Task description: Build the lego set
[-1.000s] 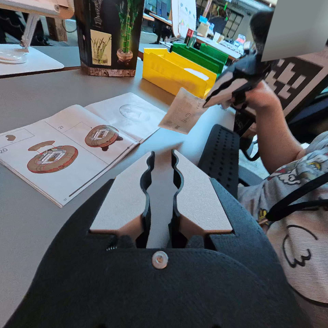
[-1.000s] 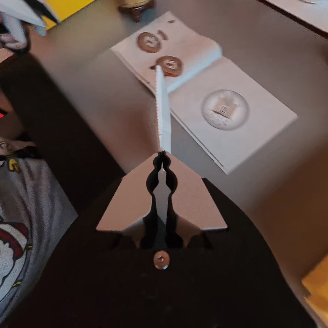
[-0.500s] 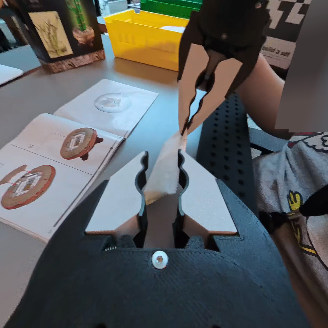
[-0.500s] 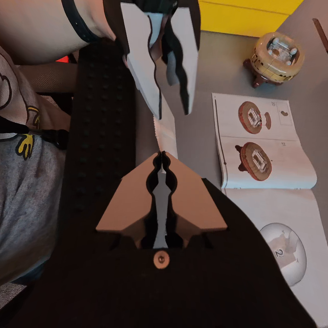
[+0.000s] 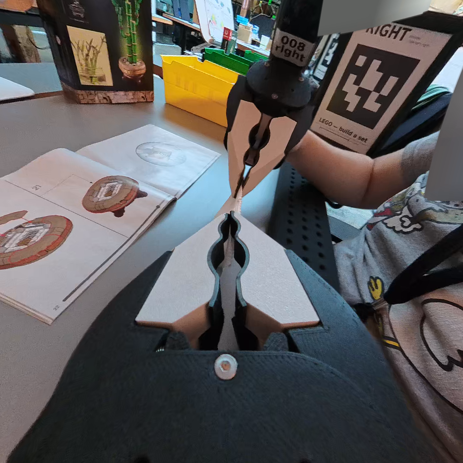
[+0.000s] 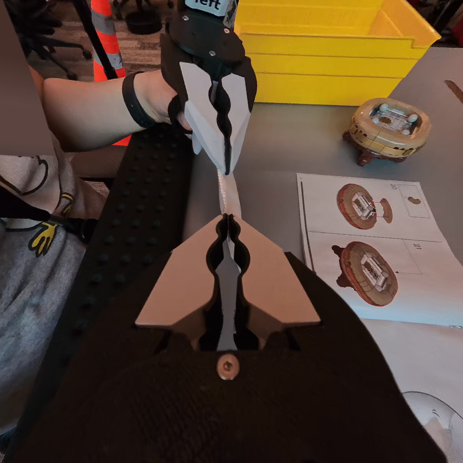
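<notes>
A small white paper parts bag [image 6: 228, 195] is held edge-on over the table's near edge, stretched between both grippers. My left gripper [image 5: 231, 216] is shut on one end of the bag [image 5: 229, 206]. My right gripper [image 6: 228, 218] is shut on the other end. The two point at each other, tips a few centimetres apart: the right gripper [image 5: 238, 194] shows in the left wrist view, the left gripper [image 6: 226, 171] in the right wrist view. The open instruction booklet [image 5: 100, 213] lies on the grey table. A tan round lego pot base [image 6: 389, 130] on dark brown feet stands beyond the booklet [image 6: 375, 250].
A yellow bin [image 5: 198, 87] [image 6: 325, 50] and a green bin [image 5: 225, 60] stand at the table's back. The dark set box [image 5: 100, 50] stands back left. A black perforated chair armrest [image 6: 140, 200] runs along the table edge by the person. An orange cone [image 6: 105, 37] stands on the floor. The grippers are tip to tip, or close to it.
My left gripper has shut on the bag, which half a second ago lay between its open fingers. The right gripper brought the bag in and still holds it.
</notes>
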A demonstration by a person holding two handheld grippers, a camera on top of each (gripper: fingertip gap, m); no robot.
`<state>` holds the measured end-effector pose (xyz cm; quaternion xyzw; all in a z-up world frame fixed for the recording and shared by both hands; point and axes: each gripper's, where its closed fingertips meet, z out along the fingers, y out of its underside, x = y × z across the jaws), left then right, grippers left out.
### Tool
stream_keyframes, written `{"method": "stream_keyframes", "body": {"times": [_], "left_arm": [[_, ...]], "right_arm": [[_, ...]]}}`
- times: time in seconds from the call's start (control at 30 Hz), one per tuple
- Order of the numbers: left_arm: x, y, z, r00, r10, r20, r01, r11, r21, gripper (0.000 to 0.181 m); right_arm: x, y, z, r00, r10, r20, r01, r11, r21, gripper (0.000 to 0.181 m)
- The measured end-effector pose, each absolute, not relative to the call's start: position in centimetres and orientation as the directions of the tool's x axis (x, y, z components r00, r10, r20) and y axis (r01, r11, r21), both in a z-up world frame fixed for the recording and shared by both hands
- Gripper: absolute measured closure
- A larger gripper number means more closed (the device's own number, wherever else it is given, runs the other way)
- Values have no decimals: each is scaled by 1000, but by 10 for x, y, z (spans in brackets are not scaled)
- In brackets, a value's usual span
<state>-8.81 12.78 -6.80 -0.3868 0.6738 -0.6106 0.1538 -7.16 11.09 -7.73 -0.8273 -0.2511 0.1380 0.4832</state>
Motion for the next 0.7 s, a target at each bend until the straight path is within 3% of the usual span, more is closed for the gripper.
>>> {"method": "stream_keyframes", "body": {"times": [0.1, 0.13, 0.2, 0.23, 0.27, 0.3, 0.37, 0.47, 0.57, 0.7], "left_arm": [[-82, 132, -65, -615, -780, 112, -230, 41, -972, 177], [-80, 131, -64, -603, -796, 54, -191, 79, -978, 153], [-79, 126, -73, -608, -794, 4, -204, 151, -967, 134], [-81, 120, -80, -631, -775, 14, -239, 177, -955, 134], [-82, 116, -87, -645, -764, 30, -277, 198, -940, 144], [-81, 116, -92, -644, -765, 31, -301, 216, -929, 167], [-82, 113, -90, -659, -751, 31, -291, 218, -932, 176], [-84, 109, -87, -672, -739, 45, -282, 199, -938, 181], [-85, 112, -86, -658, -751, 48, -281, 186, -942, 181], [-89, 113, -74, -660, -748, 68, -238, 121, -964, 181]], "right_arm": [[-78, 113, -77, 829, 558, 26, 289, -389, -875, 181], [-80, 115, -77, 830, 556, 42, 294, -373, -880, 181], [-84, 118, -75, 833, 550, 64, 293, -339, -894, 181], [-86, 119, -76, 834, 547, 67, 289, -332, -898, 181], [-88, 119, -75, 837, 542, 72, 287, -324, -901, 181], [-88, 120, -74, 841, 534, 86, 287, -308, -907, 181], [-87, 120, -73, 851, 515, 107, 286, -282, -916, 181], [-86, 117, -67, 859, 505, 83, 243, -260, -935, 181], [-74, 113, -65, 881, 468, 73, 215, -259, -942, 166], [-67, 106, -62, 884, 467, -36, 114, -289, -950, 165]]}}
